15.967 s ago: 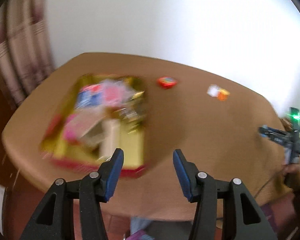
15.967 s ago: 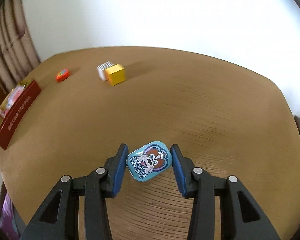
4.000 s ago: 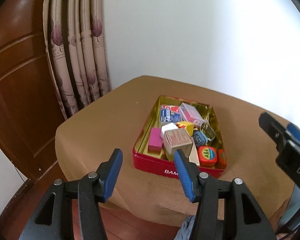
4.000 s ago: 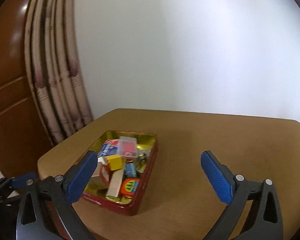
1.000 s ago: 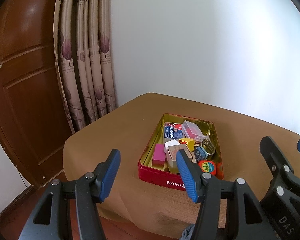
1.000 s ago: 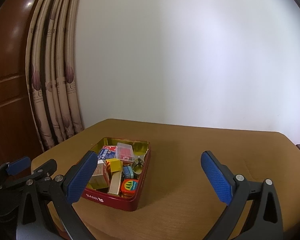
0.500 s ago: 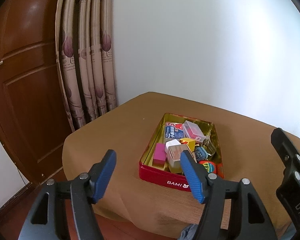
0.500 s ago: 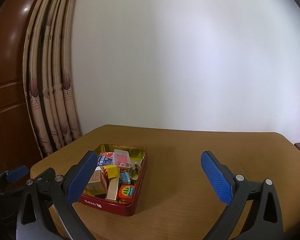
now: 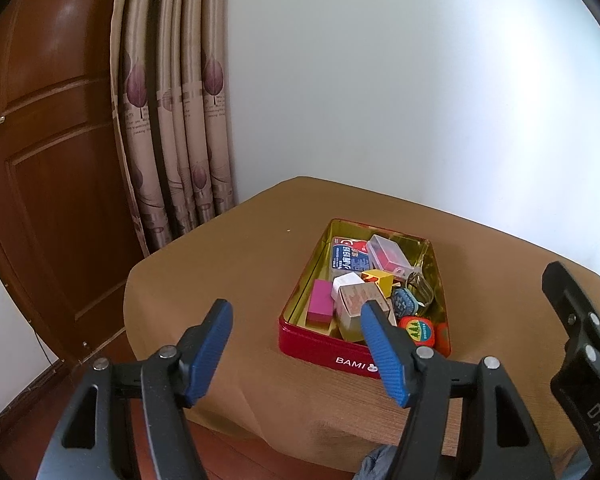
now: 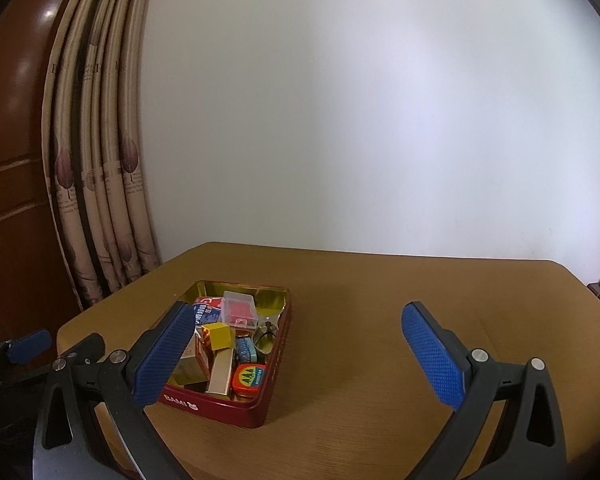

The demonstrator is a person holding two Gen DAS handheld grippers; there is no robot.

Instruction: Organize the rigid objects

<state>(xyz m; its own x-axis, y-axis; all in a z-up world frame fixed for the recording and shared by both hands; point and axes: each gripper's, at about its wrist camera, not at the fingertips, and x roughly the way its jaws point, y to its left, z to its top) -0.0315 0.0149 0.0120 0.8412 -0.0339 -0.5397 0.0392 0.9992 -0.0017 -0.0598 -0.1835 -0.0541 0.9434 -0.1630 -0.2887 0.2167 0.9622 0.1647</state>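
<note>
A red tin (image 9: 328,354) with a gold inside sits on the brown table (image 9: 240,248) and holds several small objects: a pink block (image 9: 320,307), a yellow cube (image 9: 380,279), a clear box with red contents (image 9: 388,256), an orange round tin (image 9: 418,330). My left gripper (image 9: 296,332) is open and empty, held back from the tin's near left side. In the right wrist view the tin (image 10: 236,404) lies left of centre. My right gripper (image 10: 300,340) is wide open and empty above the table.
A patterned curtain (image 9: 172,120) and a dark wooden door (image 9: 48,160) stand to the left. A white wall (image 10: 360,120) runs behind the table (image 10: 380,320). The right gripper's body (image 9: 580,340) shows at the left wrist view's right edge.
Both grippers have drawn back and risen a little from the table over the last second. Both stay open and empty. The tin and its contents have not moved.
</note>
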